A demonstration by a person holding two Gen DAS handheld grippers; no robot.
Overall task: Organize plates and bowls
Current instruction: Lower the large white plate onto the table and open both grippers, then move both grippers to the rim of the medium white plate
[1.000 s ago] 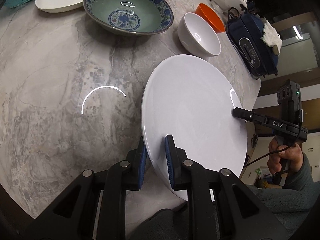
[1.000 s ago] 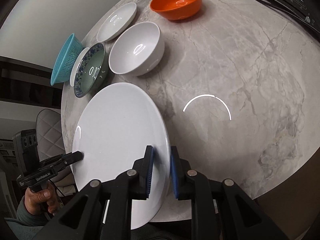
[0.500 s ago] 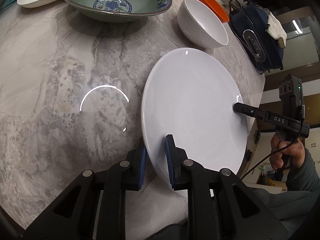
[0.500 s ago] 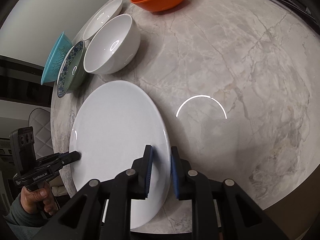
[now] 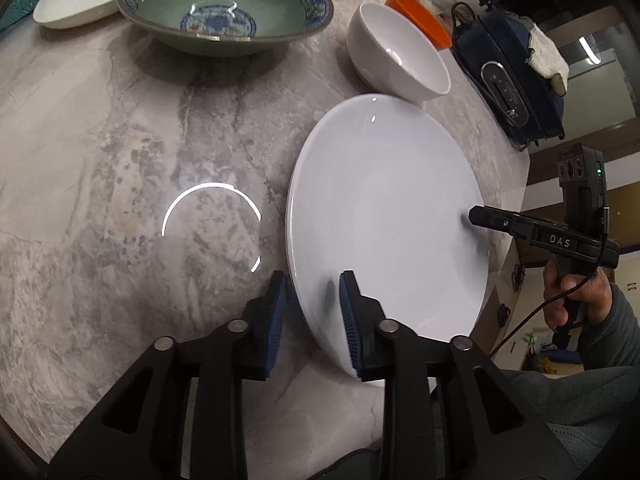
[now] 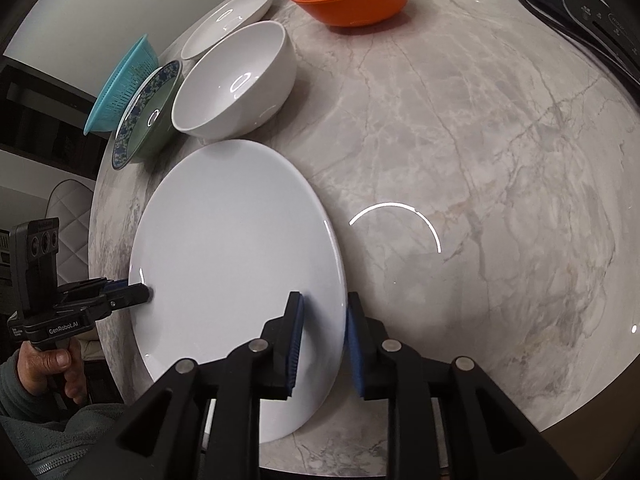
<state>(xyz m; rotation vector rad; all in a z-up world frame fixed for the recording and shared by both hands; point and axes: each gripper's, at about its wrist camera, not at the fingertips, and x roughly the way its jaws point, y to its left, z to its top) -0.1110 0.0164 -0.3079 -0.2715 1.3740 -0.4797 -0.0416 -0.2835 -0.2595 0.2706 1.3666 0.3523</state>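
One marble surface (image 5: pixel 100 152) carries a big white plate (image 5: pixel 384 216) lying flat, face up, near its edge; round, it has no long axis. Glazed, stiff, slippery and breakable, it is best taken by the rim. The left gripper (image 5: pixel 312 312) and right gripper (image 6: pixel 322 332) straddle opposite rims, jaws opening, pads clear.

Left claw (image 5: pixel 312 312) and right claw (image 6: pixel 323 336): black plastic arms, silver pivot screws, ribbed blue pads (image 5: pixel 349 316). Handheld units lettered "DAS" and "GenRobot.AI"; black cable; grey-green fleece sleeve (image 5: pixel 600 344).
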